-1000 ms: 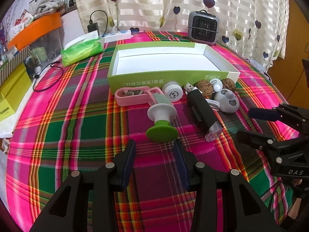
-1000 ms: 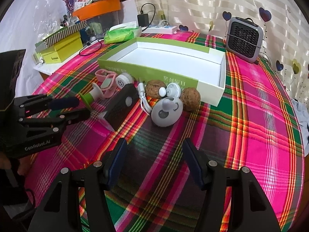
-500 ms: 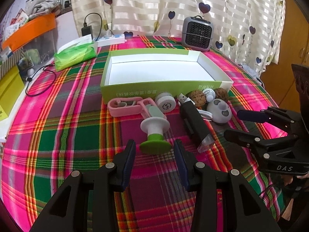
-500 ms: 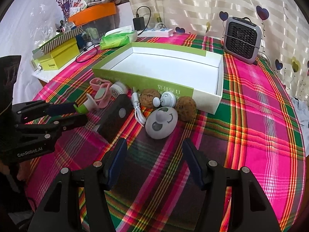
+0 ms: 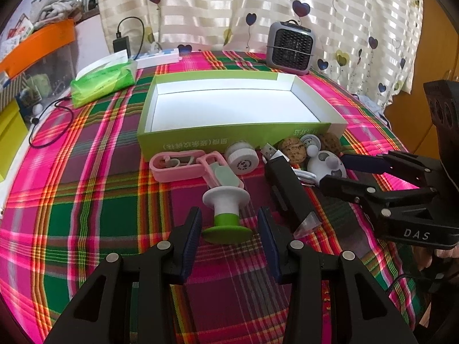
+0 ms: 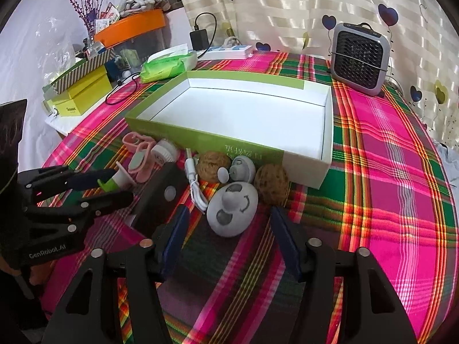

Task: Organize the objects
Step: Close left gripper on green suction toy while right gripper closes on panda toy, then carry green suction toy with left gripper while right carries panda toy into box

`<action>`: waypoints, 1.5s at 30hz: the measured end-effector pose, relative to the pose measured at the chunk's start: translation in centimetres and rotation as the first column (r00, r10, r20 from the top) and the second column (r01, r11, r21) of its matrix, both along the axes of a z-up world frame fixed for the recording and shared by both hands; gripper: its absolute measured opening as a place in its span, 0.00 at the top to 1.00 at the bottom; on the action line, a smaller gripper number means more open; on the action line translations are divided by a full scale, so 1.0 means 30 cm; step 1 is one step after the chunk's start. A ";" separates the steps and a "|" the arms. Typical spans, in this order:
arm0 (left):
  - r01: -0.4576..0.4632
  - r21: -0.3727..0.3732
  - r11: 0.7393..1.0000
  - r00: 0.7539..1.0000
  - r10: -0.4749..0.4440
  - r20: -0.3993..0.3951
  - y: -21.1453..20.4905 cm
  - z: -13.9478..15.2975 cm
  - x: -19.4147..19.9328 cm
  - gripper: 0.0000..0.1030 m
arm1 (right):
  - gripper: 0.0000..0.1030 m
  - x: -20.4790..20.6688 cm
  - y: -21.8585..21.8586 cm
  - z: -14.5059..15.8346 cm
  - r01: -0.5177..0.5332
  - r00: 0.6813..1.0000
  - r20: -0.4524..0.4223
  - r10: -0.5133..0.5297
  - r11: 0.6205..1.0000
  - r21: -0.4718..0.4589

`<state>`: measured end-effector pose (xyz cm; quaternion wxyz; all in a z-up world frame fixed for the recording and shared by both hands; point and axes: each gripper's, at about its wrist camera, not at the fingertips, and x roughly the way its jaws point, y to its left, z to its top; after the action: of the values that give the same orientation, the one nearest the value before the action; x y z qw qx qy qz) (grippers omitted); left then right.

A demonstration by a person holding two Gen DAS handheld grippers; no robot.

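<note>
An empty green box with a white inside (image 5: 238, 106) (image 6: 243, 111) lies on the plaid cloth. Small things lie along its near side: a pink case (image 5: 176, 164), a white round disc (image 5: 242, 162), a green-and-white spool (image 5: 226, 215) (image 6: 117, 180), a black device (image 5: 289, 193) (image 6: 163, 192), two walnuts (image 6: 213, 166) (image 6: 272, 183) and a grey round gadget (image 6: 232, 207) (image 5: 327, 166). My left gripper (image 5: 229, 229) is open, its fingers on either side of the spool's green base. My right gripper (image 6: 228, 229) is open, just before the grey gadget.
A grey mini heater (image 5: 289, 47) (image 6: 360, 57) stands behind the box. A green tissue pack (image 5: 103, 81), a charger with cable (image 5: 122, 43) and a power strip (image 5: 157, 57) lie at the back left. Yellow boxes (image 6: 80, 94) sit beyond the table's left edge.
Both grippers have moved forward towards the objects. The left fingers now flank the spool's base; the right fingers have come close to the grey gadget. Both stay open.
</note>
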<state>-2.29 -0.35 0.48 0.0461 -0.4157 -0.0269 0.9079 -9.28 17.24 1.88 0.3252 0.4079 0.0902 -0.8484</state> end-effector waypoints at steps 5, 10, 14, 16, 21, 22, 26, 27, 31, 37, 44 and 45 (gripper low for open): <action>-0.007 0.015 1.000 1.000 0.006 0.008 -0.007 -0.007 -0.013 0.69 | 0.62 -0.019 0.001 -0.008 0.006 1.000 0.022 -0.006 1.000 -0.007; -0.002 0.022 1.000 1.000 0.002 0.008 -0.007 -0.008 -0.018 0.69 | 0.65 -0.023 0.003 -0.008 0.006 1.000 0.024 -0.006 1.000 -0.016; -0.004 0.022 1.000 1.000 0.004 0.002 -0.008 -0.006 -0.015 0.69 | 0.70 -0.017 0.009 0.005 0.004 1.000 0.011 -0.004 0.999 -0.032; -0.004 0.020 1.000 1.000 0.004 -0.004 -0.007 -0.002 -0.012 0.69 | 0.73 -0.009 0.012 0.015 0.001 1.000 0.001 -0.001 0.999 -0.038; -0.007 0.019 1.000 1.000 0.008 -0.014 -0.010 0.004 0.001 0.70 | 0.73 0.005 0.020 0.016 -0.003 1.000 -0.004 0.003 0.999 -0.037; -0.010 0.019 1.000 1.000 0.010 -0.017 -0.013 0.006 0.004 0.70 | 0.74 0.008 0.022 0.016 -0.003 1.000 -0.003 0.003 0.999 -0.039; -0.021 0.019 1.000 0.999 0.021 -0.026 -0.022 0.013 0.018 0.70 | 0.74 0.024 0.034 0.023 -0.003 1.000 -0.010 0.002 0.999 -0.048; -0.028 0.018 0.999 0.999 0.028 -0.028 -0.023 0.016 0.020 0.70 | 0.74 0.030 0.037 0.027 -0.003 1.000 -0.014 0.002 0.999 -0.052; -0.032 0.015 0.999 0.999 0.033 -0.042 -0.021 0.031 0.036 0.70 | 0.74 0.047 0.048 0.042 -0.004 1.000 -0.028 0.002 0.998 -0.064; -0.031 0.012 0.999 0.997 0.032 -0.064 -0.013 0.051 0.057 0.70 | 0.74 0.078 0.050 0.070 -0.018 0.999 -0.053 0.013 0.996 -0.088; -0.035 0.012 0.999 0.996 0.035 -0.083 -0.009 0.071 0.060 0.70 | 0.73 0.096 0.040 0.092 -0.034 0.997 -0.075 0.026 0.994 -0.105; -0.034 0.012 0.999 0.996 0.035 -0.088 -0.010 0.075 0.057 0.70 | 0.73 0.096 0.040 0.094 -0.035 0.997 -0.077 0.027 0.994 -0.107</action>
<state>-0.57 -0.66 2.72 0.0339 -0.3746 -0.0370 0.9258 -6.39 18.44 4.71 0.3564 0.3561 0.0625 -0.8616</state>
